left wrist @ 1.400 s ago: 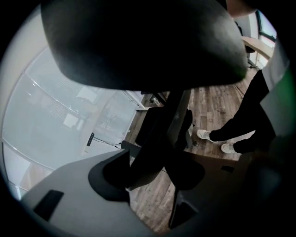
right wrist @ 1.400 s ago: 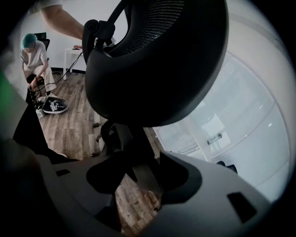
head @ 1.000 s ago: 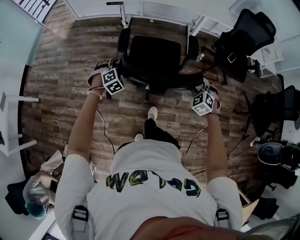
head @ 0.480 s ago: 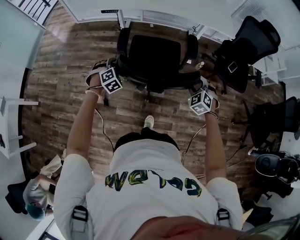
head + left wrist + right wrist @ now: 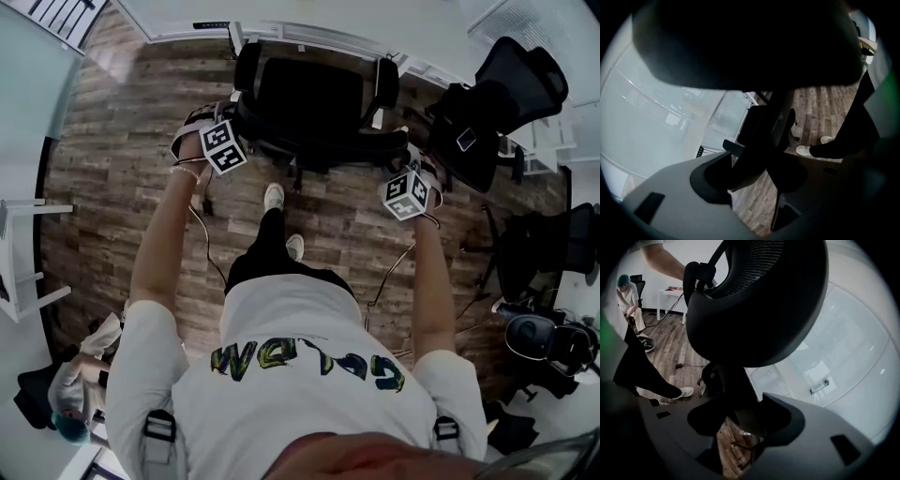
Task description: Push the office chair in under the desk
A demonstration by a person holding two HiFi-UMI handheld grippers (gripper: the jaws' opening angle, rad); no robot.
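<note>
The office chair (image 5: 309,98) is held by its backrest edges, the left gripper (image 5: 236,127) and right gripper (image 5: 398,161) being clamped wide there; the desk (image 5: 281,17) is found straight ahead, just beyond the seat

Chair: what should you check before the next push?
1. Hold of left gripper on chair: ok, shut on the back's edge.
2. Hold of right gripper: ok, shut on the back's edge.
3. Chair faces desk: ok.
4. Room for armrests between desk legs: cannot tell, it looks tight.
5. Way clear of second chair: ok, it stands apart at the right.
6. Chair under desk: not ok, most of it is out.
</note>
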